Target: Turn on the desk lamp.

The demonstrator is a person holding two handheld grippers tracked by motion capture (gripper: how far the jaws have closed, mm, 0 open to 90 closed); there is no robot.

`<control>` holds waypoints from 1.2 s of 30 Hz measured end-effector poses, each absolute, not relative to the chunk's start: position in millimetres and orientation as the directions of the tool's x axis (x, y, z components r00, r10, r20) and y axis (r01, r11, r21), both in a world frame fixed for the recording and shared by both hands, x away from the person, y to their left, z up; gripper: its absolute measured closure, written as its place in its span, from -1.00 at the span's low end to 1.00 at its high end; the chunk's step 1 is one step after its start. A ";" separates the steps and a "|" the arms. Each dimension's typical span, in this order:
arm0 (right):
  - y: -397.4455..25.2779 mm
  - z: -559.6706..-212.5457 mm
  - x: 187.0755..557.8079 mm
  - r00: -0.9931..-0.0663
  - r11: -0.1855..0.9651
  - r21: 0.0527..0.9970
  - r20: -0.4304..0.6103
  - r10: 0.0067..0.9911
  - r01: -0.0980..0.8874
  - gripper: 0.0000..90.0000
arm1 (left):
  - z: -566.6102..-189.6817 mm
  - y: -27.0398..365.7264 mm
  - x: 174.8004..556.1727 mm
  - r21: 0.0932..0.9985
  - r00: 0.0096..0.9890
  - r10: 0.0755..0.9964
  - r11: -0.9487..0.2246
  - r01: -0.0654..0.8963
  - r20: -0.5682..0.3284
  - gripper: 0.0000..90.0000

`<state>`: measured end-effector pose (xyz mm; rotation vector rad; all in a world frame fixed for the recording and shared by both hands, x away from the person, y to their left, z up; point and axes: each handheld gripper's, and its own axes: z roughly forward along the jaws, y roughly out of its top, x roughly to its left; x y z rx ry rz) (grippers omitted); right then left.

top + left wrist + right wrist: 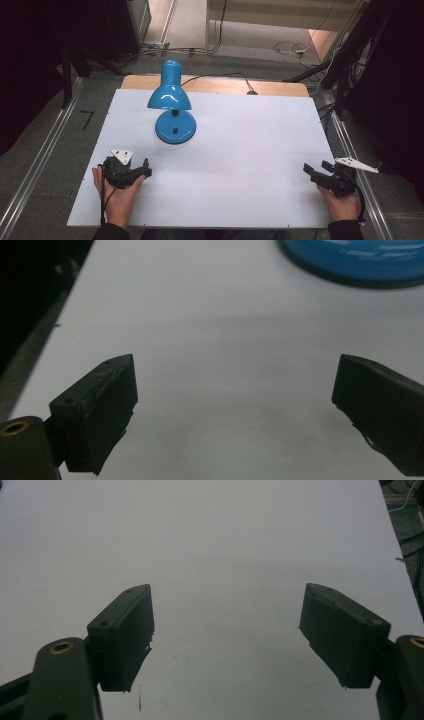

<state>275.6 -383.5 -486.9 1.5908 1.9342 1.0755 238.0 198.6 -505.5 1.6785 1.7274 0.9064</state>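
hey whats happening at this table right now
A person holds a pair of tongs in each hand over a white board. The left tongs and right tongs are both open and empty. A blue desk lamp stands untouched at the back left, nearer the left tongs. Nothing is being handled yet.

Glossy blue desk lamp (172, 102), upright on round base, shade tilted forward, tabletop's 11 o'clock area, black cord trailing back
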 end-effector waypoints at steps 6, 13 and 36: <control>-384.8 -487.1 276.0 -0.262 0.050 0.772 0.153 0.953 0.633 -0.55 | -502.4 195.2 240.0 0.781 -0.018 1.000 0.025 0.624 -0.018 -0.87; -383.6 -487.2 276.3 -0.259 0.051 0.771 0.150 0.954 0.634 -0.55 | -498.7 196.9 244.8 0.792 -0.017 0.997 0.066 0.607 -0.071 -0.87; -383.9 -487.8 276.9 -0.258 0.053 0.769 0.149 0.955 0.638 -0.55 | -492.8 192.5 260.7 0.790 -0.006 0.992 0.105 0.604 -0.127 -0.86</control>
